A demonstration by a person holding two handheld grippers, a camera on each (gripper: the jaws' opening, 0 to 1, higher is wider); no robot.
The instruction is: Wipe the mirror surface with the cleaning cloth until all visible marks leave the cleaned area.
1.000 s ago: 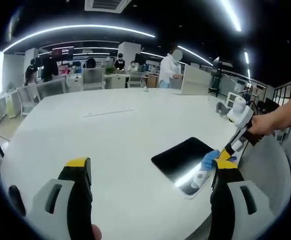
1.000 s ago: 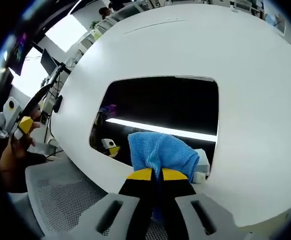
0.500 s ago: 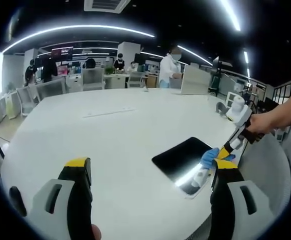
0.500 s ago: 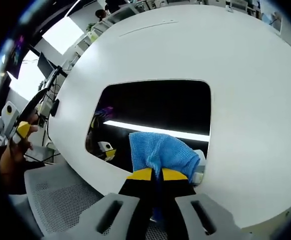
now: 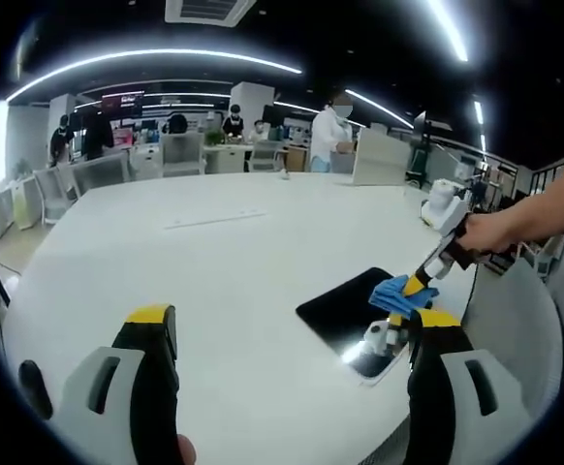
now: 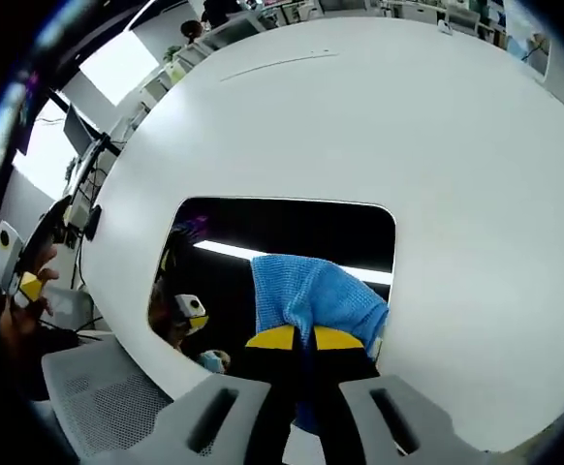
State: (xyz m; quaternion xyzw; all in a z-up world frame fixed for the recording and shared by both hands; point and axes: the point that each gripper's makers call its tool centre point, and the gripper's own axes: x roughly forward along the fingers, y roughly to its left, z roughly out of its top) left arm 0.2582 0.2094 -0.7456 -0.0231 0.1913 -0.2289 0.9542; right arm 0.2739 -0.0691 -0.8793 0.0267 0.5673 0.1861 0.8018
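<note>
- The right tool point(image 6: 295, 337) pinches the blue cloth point(image 6: 313, 295), which drapes onto the mirror point(image 6: 272, 242) lying flat on the white counter point(image 6: 437, 145).
- The cloth looks soft and light; a pinched fold suits it.
- The mirror is probably slick and fragile.
- The left tool point(image 5: 292, 334) hangs spread and empty.

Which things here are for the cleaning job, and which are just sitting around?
For the job: mirror, blue cloth, right gripper pinching the cloth.

Just around: white table, left gripper open above it, chairs, people at far desks.
</note>
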